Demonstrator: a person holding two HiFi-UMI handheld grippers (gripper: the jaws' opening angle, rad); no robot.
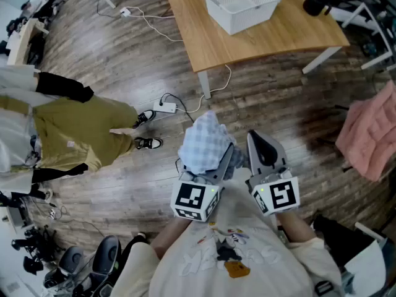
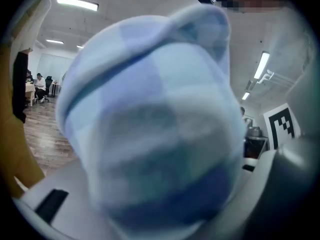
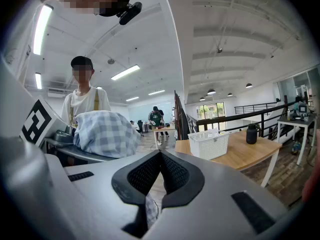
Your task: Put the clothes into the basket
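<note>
Left gripper (image 1: 218, 164) has the blue-and-white checked cloth (image 1: 205, 144) wadded between its fingers, which sit fairly wide around the bundle. It's carried high, I'd guess so nothing drags. Right gripper (image 1: 258, 142) has its fingers closed tip to tip and seems to be just tagging along. The white plastic lattice basket (image 1: 238, 20) sits well ahead on the wooden bench (image 1: 272, 39). Watch for the white power strip (image 1: 165, 107) and its cable on the floor in between. A person in a mustard top (image 1: 80, 135) stands off left, and a pink cloth (image 1: 370, 135) hangs at right.
</note>
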